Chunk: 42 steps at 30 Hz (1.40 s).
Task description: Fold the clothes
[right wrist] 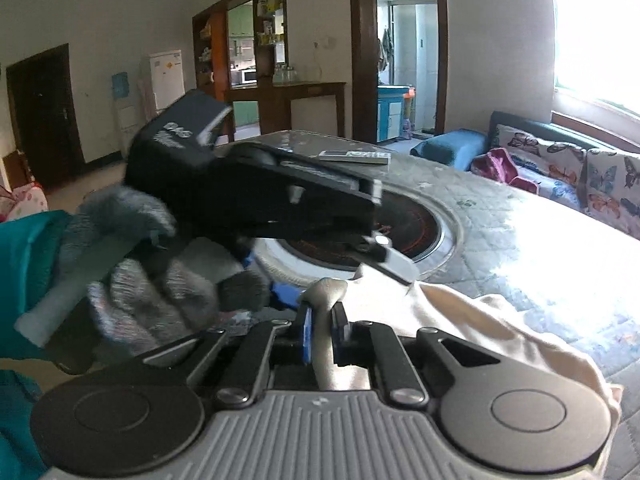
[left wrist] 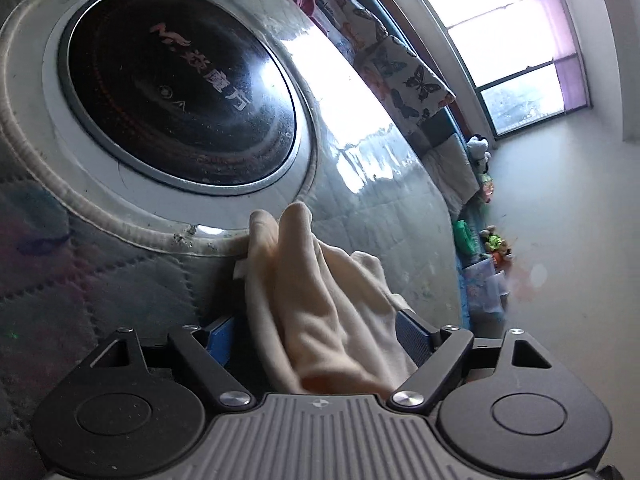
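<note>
Right gripper (right wrist: 320, 320) fingers pinch cream garment (right wrist: 460, 320) fold; cloth trails rightward over tabletop (right wrist: 540, 240); left gripper (left wrist: 316, 320), fingers wide, straddles it unclamped.

The right gripper (right wrist: 322, 320) is pinching shut, its two blue-padded fingers (right wrist: 306, 330) pressing together on a bunched fold of cream cloth (right wrist: 460, 332) and pointing forward and downward. The left gripper (right wrist: 384, 256) is reaching in from the left of the right wrist view, tilted, its jaws standing wide apart with the cloth lying between them. The left hand (right wrist: 160, 280), wearing a grey knitted glove, is wrapping around that gripper's handle, with a teal sleeve (right wrist: 24, 280) covering the forearm behind it.
</note>
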{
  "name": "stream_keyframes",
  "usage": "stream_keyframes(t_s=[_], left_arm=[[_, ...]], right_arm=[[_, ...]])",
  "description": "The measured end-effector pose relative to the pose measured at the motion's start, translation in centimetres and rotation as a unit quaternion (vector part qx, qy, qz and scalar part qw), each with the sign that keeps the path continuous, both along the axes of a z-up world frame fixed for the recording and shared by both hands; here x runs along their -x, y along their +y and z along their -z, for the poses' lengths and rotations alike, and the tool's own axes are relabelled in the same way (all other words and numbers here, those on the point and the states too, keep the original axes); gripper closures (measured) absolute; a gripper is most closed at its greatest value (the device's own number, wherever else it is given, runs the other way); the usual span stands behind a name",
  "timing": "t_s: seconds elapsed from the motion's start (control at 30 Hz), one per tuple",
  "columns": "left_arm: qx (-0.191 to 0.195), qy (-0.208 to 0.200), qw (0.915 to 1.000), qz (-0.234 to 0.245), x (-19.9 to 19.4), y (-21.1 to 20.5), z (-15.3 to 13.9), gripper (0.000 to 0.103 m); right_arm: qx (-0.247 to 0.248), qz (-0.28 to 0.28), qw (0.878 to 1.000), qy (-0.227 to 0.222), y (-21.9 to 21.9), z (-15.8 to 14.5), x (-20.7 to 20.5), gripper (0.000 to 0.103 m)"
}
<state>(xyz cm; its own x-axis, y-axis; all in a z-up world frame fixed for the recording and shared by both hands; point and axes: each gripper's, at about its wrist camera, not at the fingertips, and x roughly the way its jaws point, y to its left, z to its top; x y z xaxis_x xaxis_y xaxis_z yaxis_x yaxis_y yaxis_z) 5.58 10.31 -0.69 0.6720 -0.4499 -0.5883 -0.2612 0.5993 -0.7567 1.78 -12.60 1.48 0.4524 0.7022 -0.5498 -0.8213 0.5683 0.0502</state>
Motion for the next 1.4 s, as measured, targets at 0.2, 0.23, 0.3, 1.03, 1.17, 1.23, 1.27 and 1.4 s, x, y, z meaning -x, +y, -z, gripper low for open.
stream_keyframes(t_s=[0.2, 0.23, 0.3, 1.03, 1.17, 1.23, 1.27, 1.4], left_arm=[[0.016, 0.014, 0.9998, -0.005, -0.1, 0.8, 1.4, 0.073], [0.015, 0.014, 0.9998, -0.006, 0.0, 0.9, 1.6, 0.077], [0.009, 0.012, 0.9999, -0.004, 0.2, 1.1, 1.9, 0.084], [-0.067, -0.008, 0.9972, 0.032, 0.1, -0.2, 0.9, 0.086], [-0.069, -0.01, 0.997, 0.035, -0.2, -0.4, 0.8, 0.086], [-0.072, -0.011, 0.9967, 0.037, -0.4, -0.5, 0.7, 0.086], [-0.073, -0.012, 0.9966, 0.037, -0.5, -0.5, 0.7, 0.086], [-0.09, -0.012, 0.9949, 0.043, -0.6, -0.8, 0.3, 0.086]], right_arm=[[0.001, -0.011, 1.0, 0.001, -0.4, 0.5, 1.1, 0.093], [0.002, -0.01, 1.0, 0.003, -0.4, 0.6, 1.1, 0.088], [-0.001, -0.005, 1.0, 0.008, -0.8, 0.8, 1.2, 0.081], [-0.084, 0.322, 0.936, 0.112, -18.3, 5.7, -8.2, 0.066], [-0.093, 0.315, 0.937, 0.118, -18.2, 6.3, -8.5, 0.07], [-0.097, 0.313, 0.937, 0.12, -18.1, 6.2, -8.3, 0.084], [-0.099, 0.312, 0.937, 0.122, -18.0, 6.1, -8.2, 0.084], [-0.119, 0.314, 0.934, 0.121, -18.3, 5.4, -7.2, 0.092]])
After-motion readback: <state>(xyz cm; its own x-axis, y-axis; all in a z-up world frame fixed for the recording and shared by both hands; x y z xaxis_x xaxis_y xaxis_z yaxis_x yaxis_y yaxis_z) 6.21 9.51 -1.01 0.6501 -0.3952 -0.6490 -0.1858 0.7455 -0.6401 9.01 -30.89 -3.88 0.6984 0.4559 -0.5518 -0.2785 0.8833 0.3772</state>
